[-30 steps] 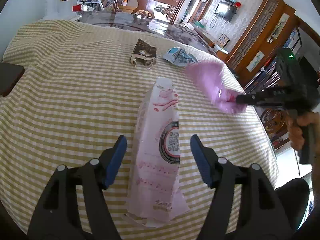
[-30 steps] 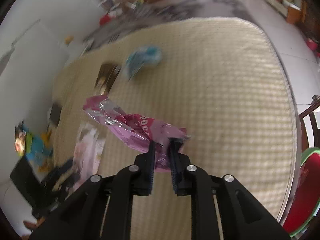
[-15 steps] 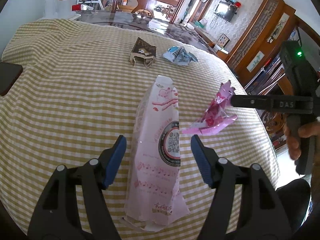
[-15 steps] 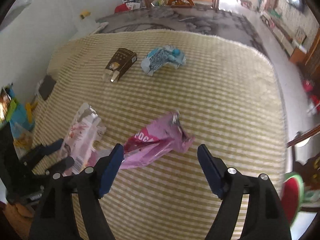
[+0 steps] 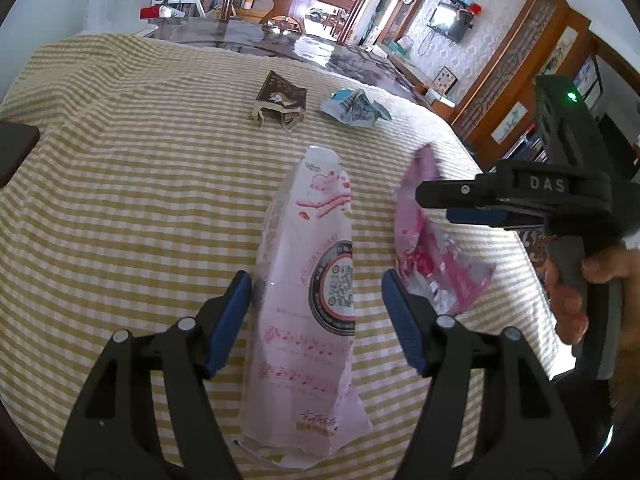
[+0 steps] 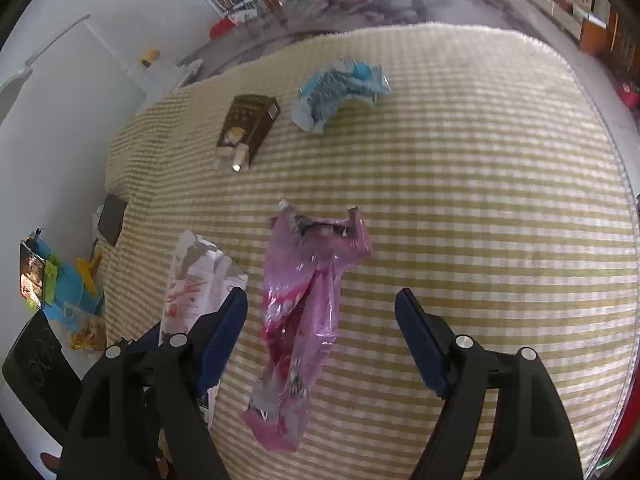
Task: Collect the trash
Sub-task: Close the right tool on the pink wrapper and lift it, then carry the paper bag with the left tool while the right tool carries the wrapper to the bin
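1. Here, in the left wrist view, the left gripper [image 5: 316, 304] hangs over the checked tablecloth [image 5: 140, 184] with its jaws parted. The pale pink snack bag [image 5: 308, 308] lies flat between the blue pads [image 5: 228, 320], which do not press on it.
2. The snack bag is a long, thin film pouch with a printed round label. Judge it very light, limp and somewhat slick. It is best taken across its narrow width, where both pads can pinch the film.
3. Just to its right lies the magenta foil wrapper [image 5: 432, 256], crumpled and partly raised. The right gripper [image 5: 436, 204] stands over its far end, held by a hand [image 5: 588, 280].
4. Farther off sit a brown carton [image 5: 280, 100], stiffer and boxy with torn flaps, and a crumpled blue wrapper [image 5: 356, 106].
5. In the right wrist view, the right gripper [image 6: 320, 340] has just been opening. Its jaws now stand wide and the magenta foil wrapper [image 6: 308, 312] lies released between them on the tablecloth [image 6: 480, 200], touched by neither pad.
6. This wrapper is shiny metallised film, creased and springy. Judge it light and liable to slip or unfold. A bunched fold near its middle offers the firmest hold.
7. The pale pink snack bag [image 6: 196, 276] lies beside it to the left, close to it. The brown carton [image 6: 248, 128] and blue wrapper [image 6: 340, 92] lie well apart beyond.
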Tool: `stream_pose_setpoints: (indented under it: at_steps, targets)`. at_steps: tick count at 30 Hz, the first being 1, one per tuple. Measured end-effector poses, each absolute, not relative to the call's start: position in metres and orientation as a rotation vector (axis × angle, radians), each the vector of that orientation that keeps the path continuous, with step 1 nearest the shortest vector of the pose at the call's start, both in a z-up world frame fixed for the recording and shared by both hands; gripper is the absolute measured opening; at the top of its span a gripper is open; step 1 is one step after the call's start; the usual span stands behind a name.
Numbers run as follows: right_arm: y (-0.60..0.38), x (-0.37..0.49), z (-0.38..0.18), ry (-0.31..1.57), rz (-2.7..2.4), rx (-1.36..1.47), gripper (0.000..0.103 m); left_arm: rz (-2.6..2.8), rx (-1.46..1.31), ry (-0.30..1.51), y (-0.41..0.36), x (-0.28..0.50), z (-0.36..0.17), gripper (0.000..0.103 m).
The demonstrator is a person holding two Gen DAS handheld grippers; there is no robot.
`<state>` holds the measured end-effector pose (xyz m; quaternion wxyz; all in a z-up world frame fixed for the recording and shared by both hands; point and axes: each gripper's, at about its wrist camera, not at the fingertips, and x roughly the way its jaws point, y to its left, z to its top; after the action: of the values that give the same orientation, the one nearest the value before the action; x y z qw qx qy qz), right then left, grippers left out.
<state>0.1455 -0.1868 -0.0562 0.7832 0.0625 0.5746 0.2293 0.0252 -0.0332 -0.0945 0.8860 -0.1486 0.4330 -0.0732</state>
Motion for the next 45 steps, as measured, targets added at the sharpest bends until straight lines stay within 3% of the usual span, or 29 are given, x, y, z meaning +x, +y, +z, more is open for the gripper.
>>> stream_pose_setpoints:
  at_steps: [10,12,15,20,22,24,25,45]
  targets:
    - [-0.188,0.132,-0.057,1.207,0.466,0.160,0.074,-0.136,-0.320,0.868,-0.030,0.023,-0.090,0.063]
    - [-0.178,0.131,-0.060,1.207,0.483,0.126,0.074,-0.125,-0.315,0.864,-0.030,0.023,-0.090,0.052]
    - [-0.161,0.126,-0.062,1.202,0.505,0.039,0.074,-0.108,-0.308,0.860,-0.029,0.022,-0.090,0.043]
    - [-0.152,0.121,-0.071,1.222,0.508,-0.016,0.039,-0.098,-0.302,0.854,-0.029,0.020,-0.089,0.041]
    - [-0.156,0.121,-0.073,1.225,0.510,0.005,0.035,-0.097,-0.301,0.854,-0.028,0.020,-0.089,0.041]
    - [-0.158,0.121,-0.071,1.220,0.515,0.027,0.021,-0.097,-0.305,0.854,-0.028,0.020,-0.088,0.041]
    - [-0.159,0.121,-0.069,1.215,0.514,0.032,0.019,-0.097,-0.306,0.854,-0.028,0.020,-0.088,0.041]
    - [-0.217,0.087,0.001,0.957,0.467,0.126,0.017,-0.061,-0.289,0.835,-0.021,0.013,-0.082,0.038]
